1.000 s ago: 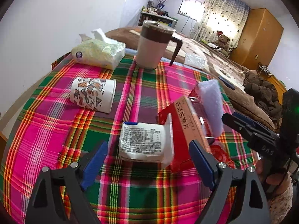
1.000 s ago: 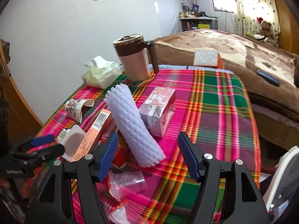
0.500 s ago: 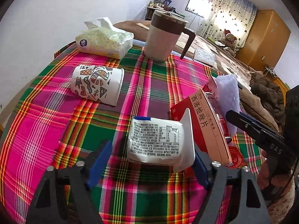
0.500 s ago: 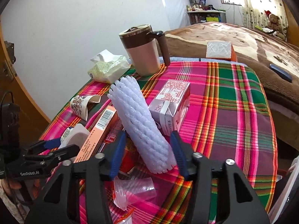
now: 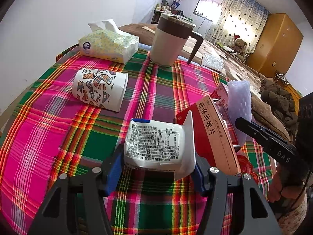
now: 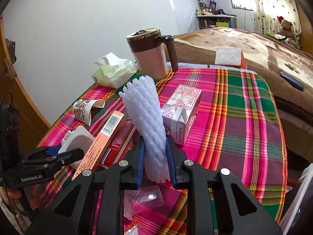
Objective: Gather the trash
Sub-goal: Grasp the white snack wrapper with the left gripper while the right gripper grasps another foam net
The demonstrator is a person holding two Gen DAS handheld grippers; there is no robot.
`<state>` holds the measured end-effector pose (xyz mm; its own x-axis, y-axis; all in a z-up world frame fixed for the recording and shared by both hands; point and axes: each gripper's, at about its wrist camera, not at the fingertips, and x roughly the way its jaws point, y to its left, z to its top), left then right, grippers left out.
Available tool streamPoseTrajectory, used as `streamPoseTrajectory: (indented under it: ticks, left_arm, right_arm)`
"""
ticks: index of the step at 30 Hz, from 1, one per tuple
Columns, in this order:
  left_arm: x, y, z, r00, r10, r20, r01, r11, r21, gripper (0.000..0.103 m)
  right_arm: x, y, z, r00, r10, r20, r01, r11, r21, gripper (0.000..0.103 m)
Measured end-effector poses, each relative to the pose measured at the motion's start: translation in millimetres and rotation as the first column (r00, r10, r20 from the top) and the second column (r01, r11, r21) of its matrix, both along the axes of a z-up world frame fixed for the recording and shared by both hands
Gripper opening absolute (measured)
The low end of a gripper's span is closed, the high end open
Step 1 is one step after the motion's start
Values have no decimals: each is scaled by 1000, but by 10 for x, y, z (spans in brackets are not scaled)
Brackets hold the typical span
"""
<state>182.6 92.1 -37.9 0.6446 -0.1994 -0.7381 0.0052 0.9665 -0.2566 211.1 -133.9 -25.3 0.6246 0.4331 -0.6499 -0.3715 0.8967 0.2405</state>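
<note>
A white plastic tub (image 5: pixel 154 145) with a printed label lies on its side on the plaid tablecloth (image 5: pixel 49 129). My left gripper (image 5: pixel 156 171) is closing on it, and its blue pads touch the tub's base and rim. In the right wrist view my right gripper (image 6: pixel 155 162) is shut on the lower end of a white foam net sleeve (image 6: pixel 144 113), which stands tilted. An orange medicine box (image 5: pixel 211 129) leans between tub and sleeve. A patterned paper cup (image 5: pixel 99 90) lies on its side farther left. A pink milk carton (image 6: pixel 182 109) lies just behind the sleeve.
A lidded mug (image 6: pixel 150 56) and a tissue pack (image 6: pixel 113 72) stand at the table's far edge. Clear plastic wrap (image 6: pixel 144 197) lies under my right gripper. A bed with a brown blanket (image 6: pixel 264 45) borders the table's far and right sides.
Both grippers closed from wide open. The left pads came in against the tub. The right pads squeezed the foam sleeve's lower end.
</note>
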Motion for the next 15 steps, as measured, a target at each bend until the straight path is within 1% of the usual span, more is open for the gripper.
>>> streamPoseTrajectory:
  ticks: [5,10,15]
  left_arm:
    - [-44,-22,66,1000,2,23,-2,1000,10,63]
    - [-101,-73,158,999,-3,47,1,1000,30,63]
    - [-174,-152,266,997,-4,77,-1,998,59,63]
  right_arm:
    - [-20,-43,26,1000,-16,11,16,1000,13,21]
    - [-59,-84,57,999,-33,20,32,999,31,21]
    - [-156,-137,128,998,-41,47,40,999,38,21]
